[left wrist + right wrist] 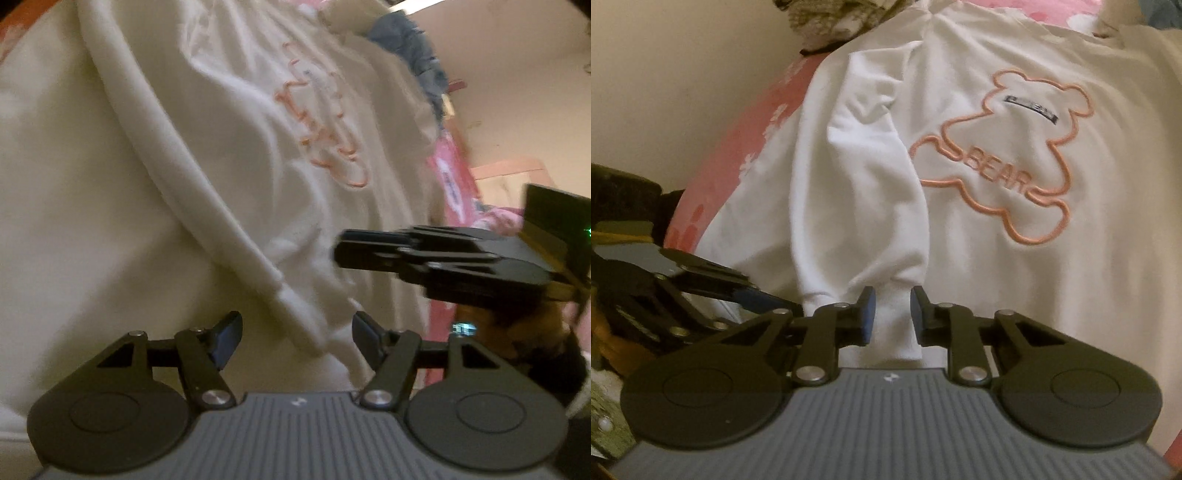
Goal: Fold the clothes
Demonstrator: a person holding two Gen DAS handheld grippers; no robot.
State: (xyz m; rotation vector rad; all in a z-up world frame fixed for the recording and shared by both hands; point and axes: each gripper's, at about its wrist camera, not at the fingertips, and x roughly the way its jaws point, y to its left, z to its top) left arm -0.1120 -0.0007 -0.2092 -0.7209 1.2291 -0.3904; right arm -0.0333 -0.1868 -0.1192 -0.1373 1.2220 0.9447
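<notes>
A white sweatshirt with an orange bear outline and the word BEAR lies spread on a pink bedsheet. One sleeve is folded over the body, its cuff pointing toward me. My right gripper is open with the cuff lying between its pads, not pinched. My left gripper is open just above the sweatshirt's ribbed hem; nothing is held. The sweatshirt fills the left wrist view. The right gripper shows there at the right, side on.
A blue garment lies beyond the sweatshirt by the wall. A patterned fabric heap sits at the bed's far edge. The left gripper and the hand holding it show at the left of the right wrist view. A cream wall is behind.
</notes>
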